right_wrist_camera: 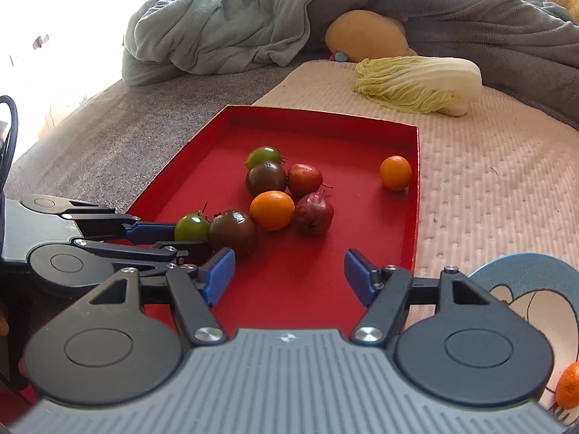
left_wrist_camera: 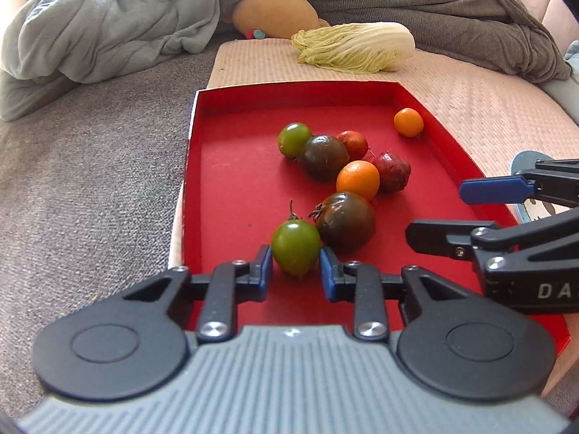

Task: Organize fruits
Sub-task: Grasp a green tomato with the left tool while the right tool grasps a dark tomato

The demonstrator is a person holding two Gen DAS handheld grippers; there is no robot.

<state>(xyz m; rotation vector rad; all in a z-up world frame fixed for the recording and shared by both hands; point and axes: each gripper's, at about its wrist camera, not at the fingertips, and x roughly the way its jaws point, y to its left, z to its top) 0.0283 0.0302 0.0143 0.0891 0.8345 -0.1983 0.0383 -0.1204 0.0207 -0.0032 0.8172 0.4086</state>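
A red tray holds several small fruits. My left gripper has its blue pads on either side of a green tomato at the tray's near edge, closed on it. Beside it lies a dark tomato, then an orange fruit, a dark red fruit, another dark tomato, a green tomato and a lone orange fruit. My right gripper is open and empty over the tray's near right part.
A napa cabbage lies on the pink mat behind the tray. Grey blankets and a tan cushion lie beyond. A blue plate with an orange fruit sits at right.
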